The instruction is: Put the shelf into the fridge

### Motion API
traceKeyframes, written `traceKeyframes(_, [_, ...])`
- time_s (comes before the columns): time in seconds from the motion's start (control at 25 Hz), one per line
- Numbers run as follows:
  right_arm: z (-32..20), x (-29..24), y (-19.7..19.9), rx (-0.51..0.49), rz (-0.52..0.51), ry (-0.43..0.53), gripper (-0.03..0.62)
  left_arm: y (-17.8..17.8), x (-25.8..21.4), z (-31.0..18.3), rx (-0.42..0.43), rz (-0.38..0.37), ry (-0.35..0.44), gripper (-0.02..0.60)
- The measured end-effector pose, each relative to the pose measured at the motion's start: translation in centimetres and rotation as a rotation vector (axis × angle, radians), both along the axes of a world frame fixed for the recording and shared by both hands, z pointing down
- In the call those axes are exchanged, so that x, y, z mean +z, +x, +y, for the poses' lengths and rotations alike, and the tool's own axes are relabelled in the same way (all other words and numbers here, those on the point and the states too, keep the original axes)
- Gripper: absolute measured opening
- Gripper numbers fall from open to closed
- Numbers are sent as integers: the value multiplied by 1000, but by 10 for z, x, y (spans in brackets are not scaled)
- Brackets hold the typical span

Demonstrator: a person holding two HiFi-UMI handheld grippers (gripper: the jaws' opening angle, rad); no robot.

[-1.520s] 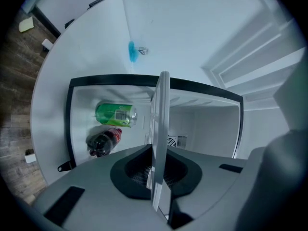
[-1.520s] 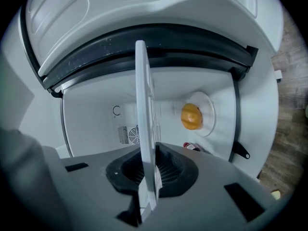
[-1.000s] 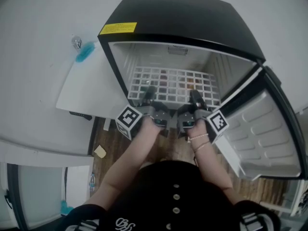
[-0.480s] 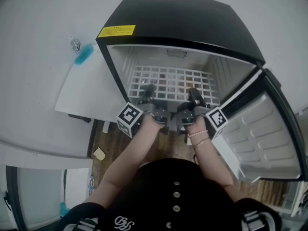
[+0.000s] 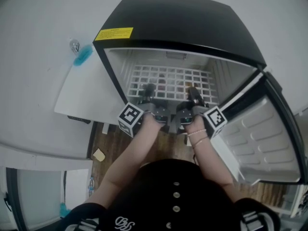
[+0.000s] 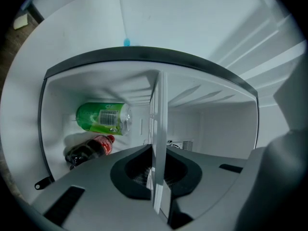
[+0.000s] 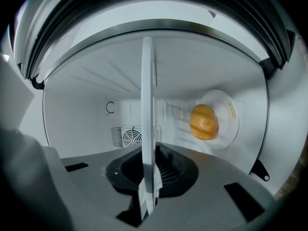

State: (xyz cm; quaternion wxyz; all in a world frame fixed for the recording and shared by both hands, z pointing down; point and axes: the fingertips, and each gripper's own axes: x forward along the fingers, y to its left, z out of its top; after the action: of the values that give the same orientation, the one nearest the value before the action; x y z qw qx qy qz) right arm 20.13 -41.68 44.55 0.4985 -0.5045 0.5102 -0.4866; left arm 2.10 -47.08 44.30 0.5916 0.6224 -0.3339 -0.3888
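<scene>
Two claws, left claw [image 5: 147,90] and right claw [image 5: 193,93], each pinch the shelf [image 5: 168,77] at its near edge, which they hide; it lies inside the open fridge [image 5: 183,18].

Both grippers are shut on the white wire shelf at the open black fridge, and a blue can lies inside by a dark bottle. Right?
No: the can is green, not blue, as the left gripper view shows. The rest stands: left gripper and right gripper shut on the white wire shelf.
</scene>
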Motion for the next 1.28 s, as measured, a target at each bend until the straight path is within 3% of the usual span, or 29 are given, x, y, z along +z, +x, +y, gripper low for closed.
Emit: traceKeyframes(1.28, [-26, 3, 10, 20, 10, 29, 35, 8, 0, -25, -15, 31, 32, 29])
